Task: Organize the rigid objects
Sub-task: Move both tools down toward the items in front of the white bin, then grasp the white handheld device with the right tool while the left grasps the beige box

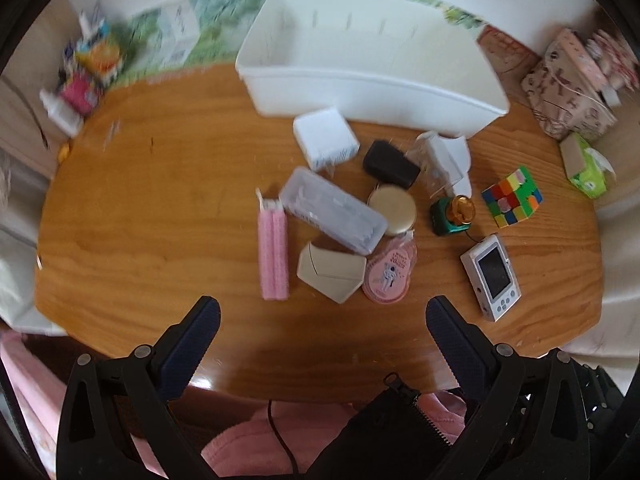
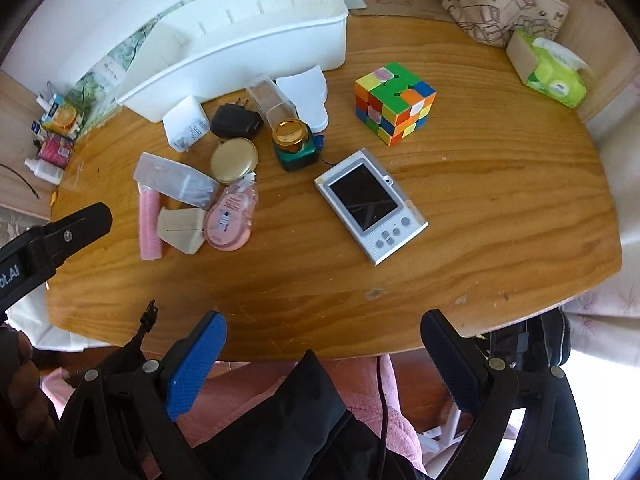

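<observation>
— What fills the frame?
— A wooden surface (image 2: 480, 220); a white bin (image 2: 248, 36) sits upper left.
— And the smaller things?
— A colour cube (image 2: 394, 104) upper centre, a grey handheld device (image 2: 370, 204) mid-frame.
— The tools?
— The left tool (image 1: 322, 320) and right tool (image 2: 322, 336) both gape at the bottom, holding nothing.

One white bin (image 2: 240, 46), one puzzle cube (image 2: 394, 102), two chargers (image 2: 186, 122) (image 2: 236, 120).

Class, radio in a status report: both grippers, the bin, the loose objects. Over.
Left gripper open, empty. Right gripper open, empty, at near table edge. White bin empty at back. Cube, handheld console and the rest on table. Path clear.
</observation>
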Available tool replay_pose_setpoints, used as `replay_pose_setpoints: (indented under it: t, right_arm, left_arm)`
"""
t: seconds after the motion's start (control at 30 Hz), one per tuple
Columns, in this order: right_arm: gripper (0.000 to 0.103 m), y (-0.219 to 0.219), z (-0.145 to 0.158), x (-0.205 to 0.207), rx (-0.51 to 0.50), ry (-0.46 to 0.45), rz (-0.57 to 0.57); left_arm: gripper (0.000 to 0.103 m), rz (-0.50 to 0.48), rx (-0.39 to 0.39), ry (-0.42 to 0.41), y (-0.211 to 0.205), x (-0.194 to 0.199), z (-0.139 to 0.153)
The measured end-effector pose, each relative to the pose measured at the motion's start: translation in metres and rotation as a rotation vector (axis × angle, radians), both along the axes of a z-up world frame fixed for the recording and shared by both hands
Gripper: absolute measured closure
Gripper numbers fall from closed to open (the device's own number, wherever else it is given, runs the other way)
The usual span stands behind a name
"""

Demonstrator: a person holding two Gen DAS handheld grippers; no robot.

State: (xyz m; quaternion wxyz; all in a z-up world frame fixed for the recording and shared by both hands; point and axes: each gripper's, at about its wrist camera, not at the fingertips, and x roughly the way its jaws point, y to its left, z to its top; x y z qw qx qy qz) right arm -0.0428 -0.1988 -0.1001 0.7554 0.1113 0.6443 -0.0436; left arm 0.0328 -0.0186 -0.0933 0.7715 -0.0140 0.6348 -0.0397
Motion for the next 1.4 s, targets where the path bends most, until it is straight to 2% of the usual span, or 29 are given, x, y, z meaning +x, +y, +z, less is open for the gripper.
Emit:
replay_pose_setpoints:
  t: [0.33,0.57,0.7,0.83,0.97,1.17,1.4]
  right_arm:
    - [0.004,-0.021,-0.018,0.022,0.012,0.077,0.143]
    - [0.004,-0.027,-0.035,0.037,0.033,0.133,0.237]
    - [0.004,-0.035,-0.046,0.048,0.022,0.161,0.282]
    - [0.010,-0.040,-0.056,0.060,0.012,0.188,0.333]
    - [0.010,-0.043,-0.064,0.069,0.002,0.202,0.384]
    - [0.013,-0.045,-0.078,0.090,-0.033,0.227,0.450]
    - [0.019,-0.050,-0.092,0.103,-0.040,0.254,0.516]
  left_arm:
    - [0.001,0.270,-0.054,0.144,0.019,0.002,-0.037]
    - [0.001,0.455,-0.097,0.185,0.040,0.006,-0.056]
    - [0.002,0.574,-0.150,0.220,0.053,0.005,-0.069]
    - [0.002,0.691,-0.200,0.263,0.062,-0.001,-0.082]
    - [0.005,0.761,-0.213,0.288,0.062,-0.004,-0.091]
    - [0.007,0.816,-0.234,0.273,0.051,-0.006,-0.102]
    - [0.018,0.865,-0.255,0.300,0.042,0.012,-0.117]
